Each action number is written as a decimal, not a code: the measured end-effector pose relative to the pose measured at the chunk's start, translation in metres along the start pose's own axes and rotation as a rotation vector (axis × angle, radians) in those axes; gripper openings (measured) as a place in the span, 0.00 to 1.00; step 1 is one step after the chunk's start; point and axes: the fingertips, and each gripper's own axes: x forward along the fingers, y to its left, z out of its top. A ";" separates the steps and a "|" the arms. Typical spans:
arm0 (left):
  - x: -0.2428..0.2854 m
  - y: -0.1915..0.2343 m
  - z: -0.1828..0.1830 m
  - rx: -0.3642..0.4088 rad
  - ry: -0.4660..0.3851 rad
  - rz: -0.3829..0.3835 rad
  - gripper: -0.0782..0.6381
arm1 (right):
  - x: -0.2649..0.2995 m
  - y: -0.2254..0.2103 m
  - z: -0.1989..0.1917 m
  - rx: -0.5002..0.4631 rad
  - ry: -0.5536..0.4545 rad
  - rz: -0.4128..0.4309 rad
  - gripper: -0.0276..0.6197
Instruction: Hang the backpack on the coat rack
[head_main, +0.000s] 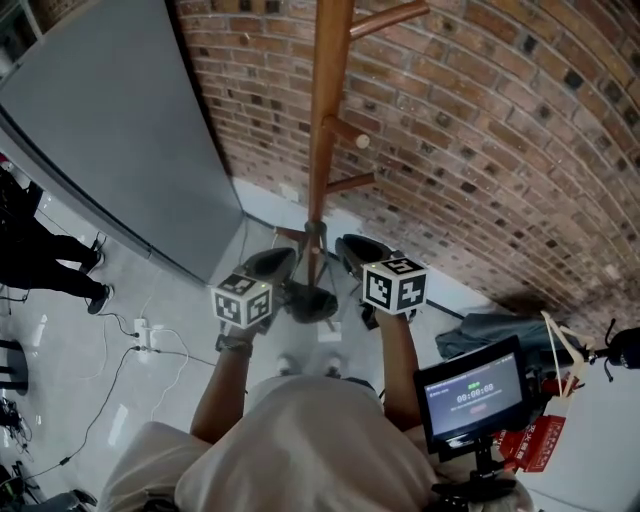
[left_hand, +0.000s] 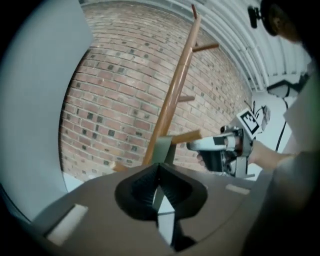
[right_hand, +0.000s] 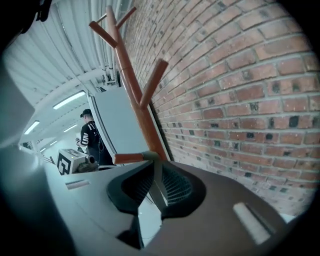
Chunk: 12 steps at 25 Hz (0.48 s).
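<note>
Not hung yet. No peg carries the backpack (head_main: 308, 300). As far as I can tell it's the dark mass low between the two tools, just near of the coat rack (head_main: 325, 120) pole and mostly hidden in the head view. Its grey-green strap (left_hand: 163, 149) is held up beside the pole, level with a low peg (right_hand: 127, 158); can't tell if it touches the peg. Left tongs (left_hand: 161, 167): clenched, pads pinching the strap, which sticks up out of the tips. Right tongs (right_hand: 153, 165): also clamped on a thin grey strip, probably the same strap or loop. The tools sit close together, left and right of the pole, with the brick wall (head_main: 480, 120) behind. Remaining, my read: raise the strap, loop it over a peg, release both.
</note>
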 end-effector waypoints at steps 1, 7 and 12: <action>-0.003 -0.006 0.012 -0.010 -0.031 -0.022 0.11 | -0.007 0.001 0.010 -0.010 -0.029 0.000 0.08; -0.020 -0.034 0.081 0.115 -0.123 -0.047 0.11 | -0.043 0.026 0.077 -0.095 -0.197 0.036 0.05; -0.041 -0.051 0.136 0.211 -0.214 -0.023 0.11 | -0.075 0.048 0.126 -0.202 -0.310 0.041 0.05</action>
